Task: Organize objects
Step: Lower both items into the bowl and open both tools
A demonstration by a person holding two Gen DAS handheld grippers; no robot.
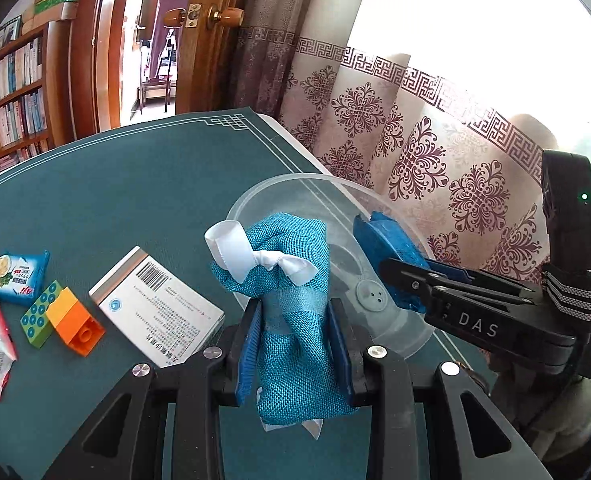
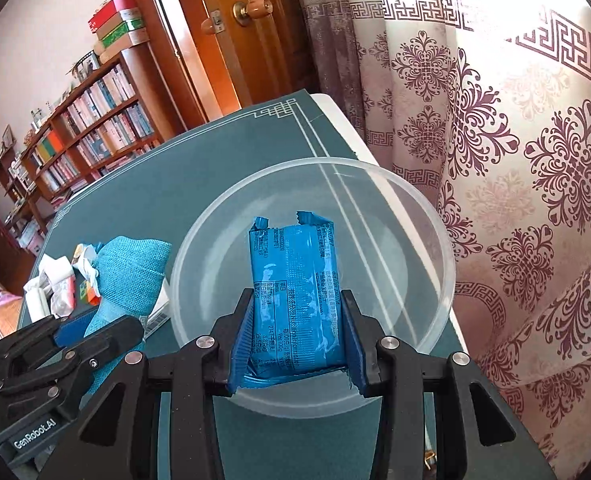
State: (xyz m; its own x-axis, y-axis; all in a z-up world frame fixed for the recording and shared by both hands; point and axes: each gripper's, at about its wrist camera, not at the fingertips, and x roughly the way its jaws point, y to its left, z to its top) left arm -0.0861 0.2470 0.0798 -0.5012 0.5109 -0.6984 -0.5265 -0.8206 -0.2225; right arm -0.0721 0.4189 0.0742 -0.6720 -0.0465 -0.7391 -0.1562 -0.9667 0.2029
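- While your left claw (image 1: 295,344) is clamped on the teal woven-fabric pouch with white ribbon (image 1: 291,300), it hangs beside the clear round plastic bowl (image 2: 435,240).
- Your right claw (image 2: 299,344) grips the blue foil snack packet (image 2: 295,288) over that bowl, above the green desk (image 1: 115,200).

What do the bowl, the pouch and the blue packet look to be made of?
Bowl: probably plastic, frosted; the mat's lines show through. Pouch: coarse teal woven cloth, visible weave, white satin-like ribbon. Blue packet: glossy printed film, likely plastic, crinkled, serrated ends.
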